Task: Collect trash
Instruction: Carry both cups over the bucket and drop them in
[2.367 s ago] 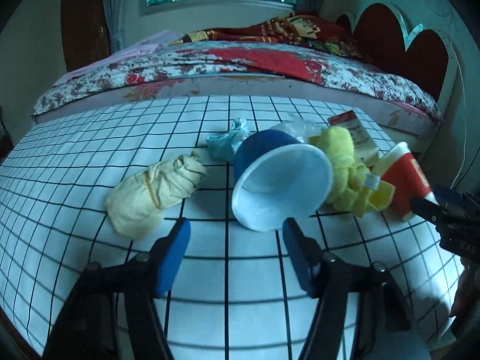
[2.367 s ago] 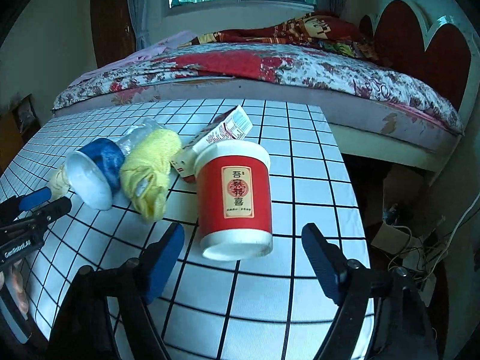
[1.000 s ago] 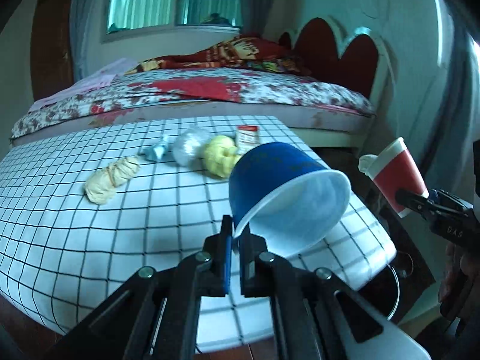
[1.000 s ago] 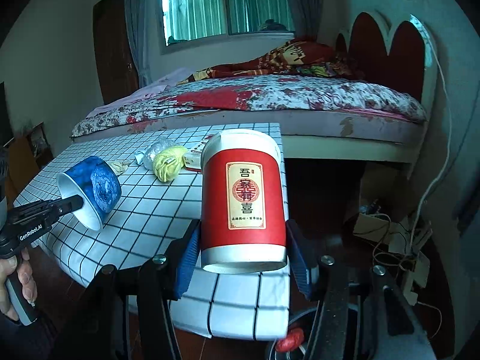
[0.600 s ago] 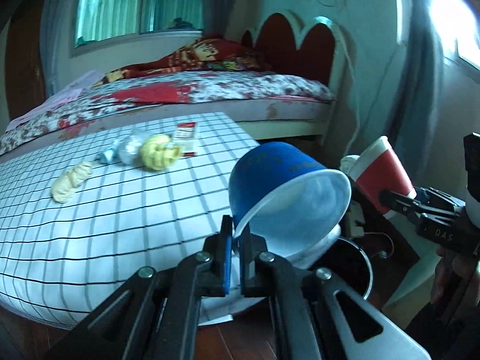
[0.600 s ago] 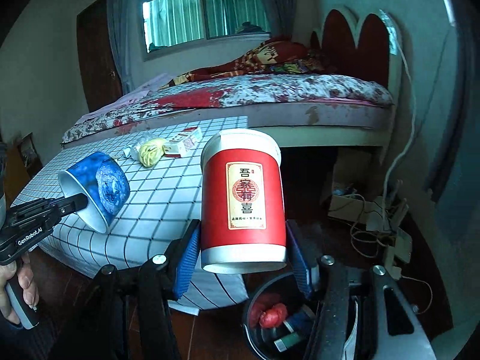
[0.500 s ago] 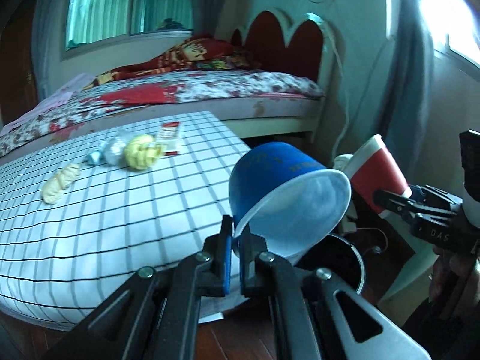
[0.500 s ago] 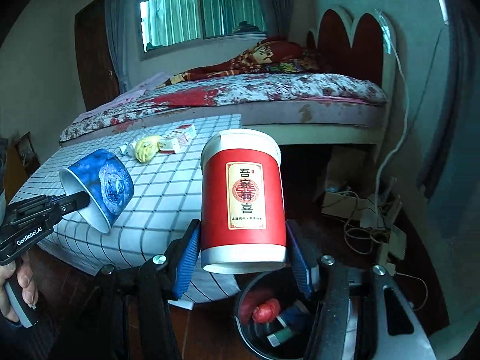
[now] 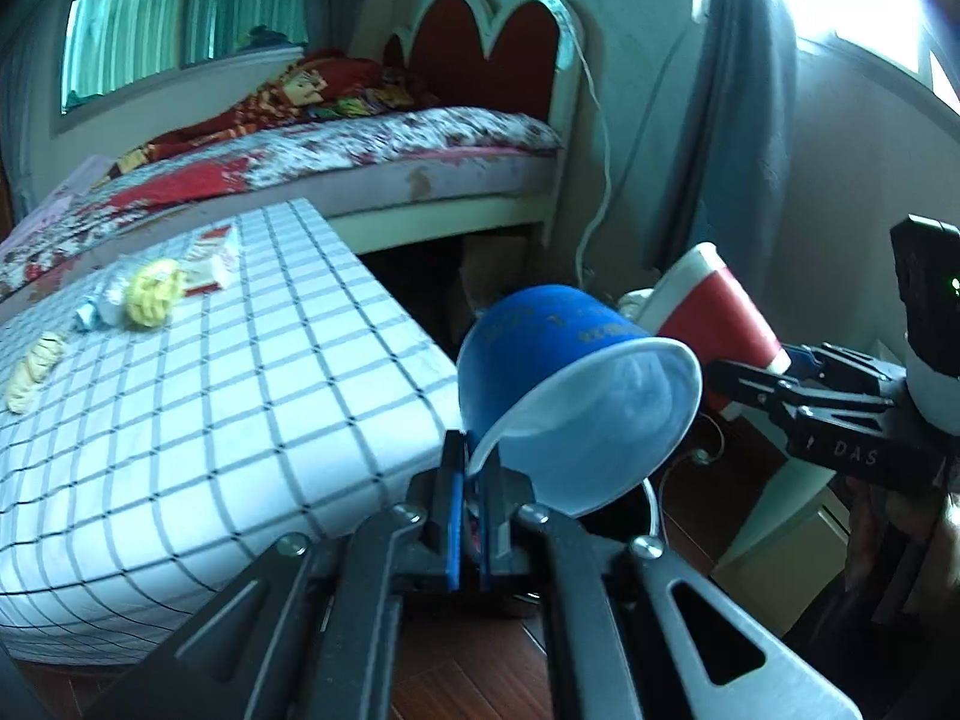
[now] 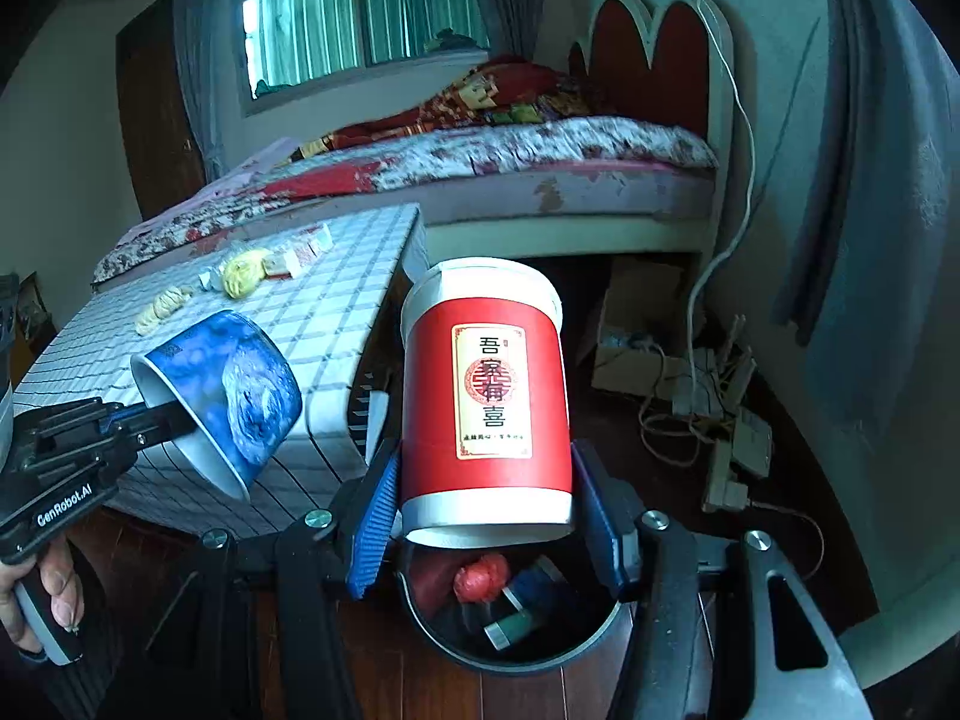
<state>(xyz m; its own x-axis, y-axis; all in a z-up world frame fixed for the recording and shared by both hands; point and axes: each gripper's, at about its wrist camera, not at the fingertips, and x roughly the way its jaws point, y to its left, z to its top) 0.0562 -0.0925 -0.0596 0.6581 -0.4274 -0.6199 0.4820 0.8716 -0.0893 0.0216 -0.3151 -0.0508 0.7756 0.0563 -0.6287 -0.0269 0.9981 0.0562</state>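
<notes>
My left gripper (image 9: 470, 468) is shut on the rim of a blue paper bowl (image 9: 576, 384) with a white inside, carried off the table's right edge. The same blue bowl (image 10: 228, 396) and left gripper (image 10: 162, 420) show at the left of the right wrist view. My right gripper (image 10: 486, 498) is shut on a red paper cup (image 10: 486, 396) with a cream label, held directly above a dark round trash bin (image 10: 510, 612) on the floor. The red cup (image 9: 714, 312) also shows beyond the bowl in the left wrist view. The bin holds a red ball and other scraps.
On the checked table (image 9: 210, 372) lie a yellow wad (image 9: 153, 291), a red-and-white packet (image 9: 210, 258), a clear wrapper and a beige bundle (image 9: 30, 369). A bed (image 10: 510, 162) stands behind. Cables and a power strip (image 10: 720, 420) litter the floor at right. A hand (image 10: 42, 588) holds the left gripper's handle.
Both grippers have swung right, off the table and toward the bin, each keeping its cup. The bin now sits directly under the red cup and the table has slid leftward in both views.
</notes>
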